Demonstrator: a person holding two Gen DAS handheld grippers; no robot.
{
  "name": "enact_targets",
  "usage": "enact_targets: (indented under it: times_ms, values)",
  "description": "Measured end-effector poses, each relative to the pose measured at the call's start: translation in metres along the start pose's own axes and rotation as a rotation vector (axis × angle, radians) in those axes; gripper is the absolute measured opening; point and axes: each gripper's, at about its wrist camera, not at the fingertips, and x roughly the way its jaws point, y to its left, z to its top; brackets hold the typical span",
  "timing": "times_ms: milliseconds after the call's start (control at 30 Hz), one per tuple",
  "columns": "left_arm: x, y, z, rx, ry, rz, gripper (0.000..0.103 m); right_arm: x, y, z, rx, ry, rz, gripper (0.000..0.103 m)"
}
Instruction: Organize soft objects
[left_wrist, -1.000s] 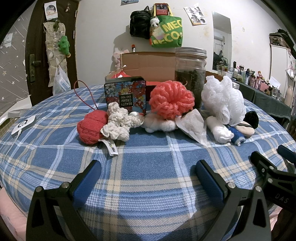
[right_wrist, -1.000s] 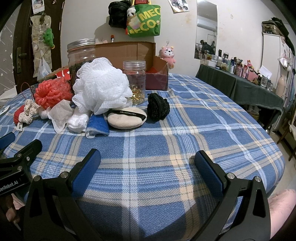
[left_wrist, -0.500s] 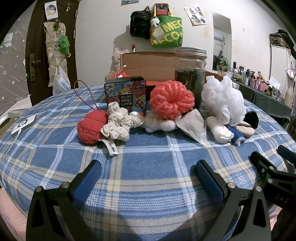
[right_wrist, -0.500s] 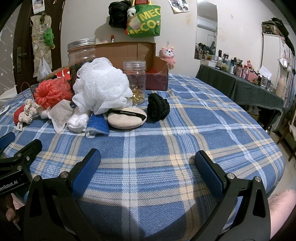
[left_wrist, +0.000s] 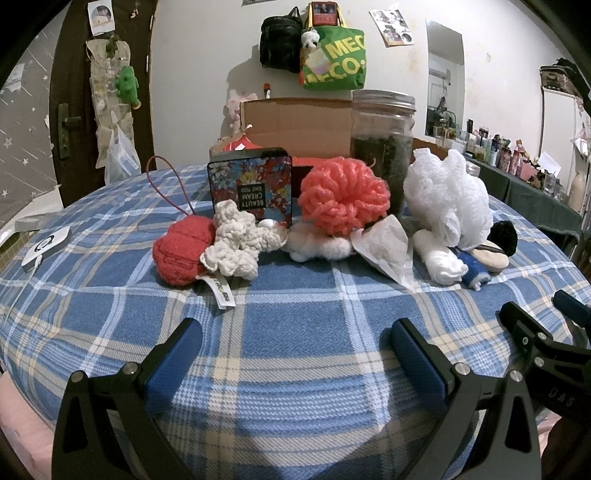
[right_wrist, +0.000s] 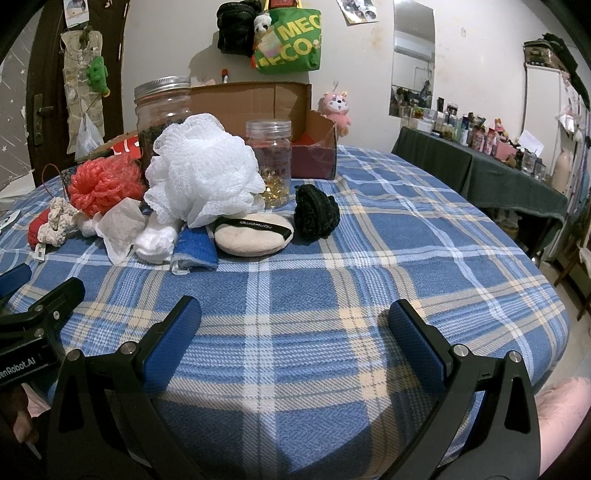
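Note:
A row of soft things lies across the blue plaid table (left_wrist: 295, 314). From the left: a red knitted pouch (left_wrist: 183, 251), a cream crochet piece (left_wrist: 240, 240), a coral yarn ball (left_wrist: 343, 195), a white mesh pouf (left_wrist: 448, 199) and a rolled white cloth (left_wrist: 439, 260). The right wrist view shows the same pouf (right_wrist: 203, 173), a blue cloth (right_wrist: 195, 247), a beige powder puff (right_wrist: 253, 236) and a black knit ball (right_wrist: 316, 212). My left gripper (left_wrist: 295, 358) is open near the front edge. My right gripper (right_wrist: 293, 332) is open too, well short of the puff.
A floral tin (left_wrist: 251, 192), a tall jar (left_wrist: 382, 147) and a small clear jar (right_wrist: 271, 162) stand behind the pile. A cardboard box (right_wrist: 258, 107) sits further back. A white device (left_wrist: 46, 247) lies at the left. A dark side table (right_wrist: 480, 173) stands on the right.

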Motion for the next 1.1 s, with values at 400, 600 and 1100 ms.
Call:
enact_targets:
  times_ms: [400,600,1100]
  values:
    - [0.002,0.001,0.01,0.031,0.034,-0.047,0.103,0.002,0.0,0.004,0.001,0.018,0.012,0.103]
    - [-0.008,0.008,0.029,0.037,0.0,-0.103,0.103,0.0,-0.005,0.024,-0.001,-0.025,0.061,0.103]
    - [0.005,0.006,0.087,0.161,-0.021,-0.223,0.103,0.017,-0.003,0.093,-0.086,-0.02,0.282,0.103]
